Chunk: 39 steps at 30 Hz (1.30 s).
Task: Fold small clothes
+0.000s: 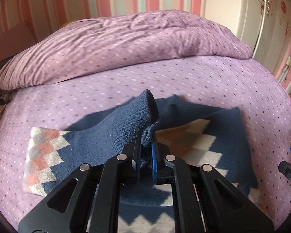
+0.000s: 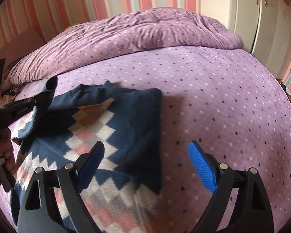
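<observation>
A: So where is the sweater [image 2: 99, 136]?
B: Spread on the purple bed [image 2: 213, 101]. Left gripper [image 1: 146, 145] has its jaws pinched on 1 navy sleeve cuff [image 1: 145, 108], lifted above it.
A: And the right gripper [image 2: 147, 167]?
B: Jaws wide, holding nothing, over the sweater's edge.

Both black plastic grippers [image 1: 146, 151] [image 2: 145, 167] carry silver pivot screws and blue ribbed pads on their fingers [image 2: 201, 167].

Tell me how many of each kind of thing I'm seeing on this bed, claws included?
Claws: 2, left claw shut on the sweater's sleeve cuff, right claw open above the sweater
Navy argyle sweater: 1
Purple dotted duvet, bunched at the far end: 1
Purple dotted bedsheet: 1
Total: 5
</observation>
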Tool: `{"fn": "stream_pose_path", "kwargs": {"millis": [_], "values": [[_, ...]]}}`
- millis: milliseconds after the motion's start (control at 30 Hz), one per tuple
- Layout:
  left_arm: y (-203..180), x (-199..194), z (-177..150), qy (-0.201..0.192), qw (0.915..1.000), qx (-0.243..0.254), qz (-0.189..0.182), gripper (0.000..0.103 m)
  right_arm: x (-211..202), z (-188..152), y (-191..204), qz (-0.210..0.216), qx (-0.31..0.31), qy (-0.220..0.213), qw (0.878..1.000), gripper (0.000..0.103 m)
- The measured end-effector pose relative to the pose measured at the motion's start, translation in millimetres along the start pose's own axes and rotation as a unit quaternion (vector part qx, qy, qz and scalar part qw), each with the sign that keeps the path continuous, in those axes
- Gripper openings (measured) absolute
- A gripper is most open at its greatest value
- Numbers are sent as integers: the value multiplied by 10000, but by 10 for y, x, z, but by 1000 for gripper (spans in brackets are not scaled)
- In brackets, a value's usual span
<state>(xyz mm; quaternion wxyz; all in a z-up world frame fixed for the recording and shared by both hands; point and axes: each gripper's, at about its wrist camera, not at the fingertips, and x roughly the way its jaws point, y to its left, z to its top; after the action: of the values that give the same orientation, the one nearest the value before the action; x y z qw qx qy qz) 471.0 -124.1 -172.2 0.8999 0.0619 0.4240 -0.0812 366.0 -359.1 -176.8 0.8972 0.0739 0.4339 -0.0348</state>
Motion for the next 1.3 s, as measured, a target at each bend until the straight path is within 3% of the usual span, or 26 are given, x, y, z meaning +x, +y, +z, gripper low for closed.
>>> {"fn": "stream_pose_path", "kwargs": {"millis": [367,700,800,867,933,1167,1300], "values": [[-958,281,-85,167,9990,272,-307,7,126,-115,-466,-46,171,59,9998,89],[-1365,610,-323,461,9975,476,-229,13,151,-152,-742,-141,295,74,9994,89],[-1427,613,-372,357,9980,477,-212,27,154,-159,-762,-172,281,61,9994,89],[-1447,605,-381,278,9987,387,-183,54,176,-171,-784,-172,290,90,9994,89],[-1463,568,-382,151,9993,335,-93,71,178,-185,-799,-178,300,86,9994,89],[-1395,346,-340,-209,9996,181,56,86,163,-214,-846,-228,342,93,9991,89],[-1233,260,-386,-218,9995,151,165,87,92,-243,-802,-236,351,68,9991,89]]}}
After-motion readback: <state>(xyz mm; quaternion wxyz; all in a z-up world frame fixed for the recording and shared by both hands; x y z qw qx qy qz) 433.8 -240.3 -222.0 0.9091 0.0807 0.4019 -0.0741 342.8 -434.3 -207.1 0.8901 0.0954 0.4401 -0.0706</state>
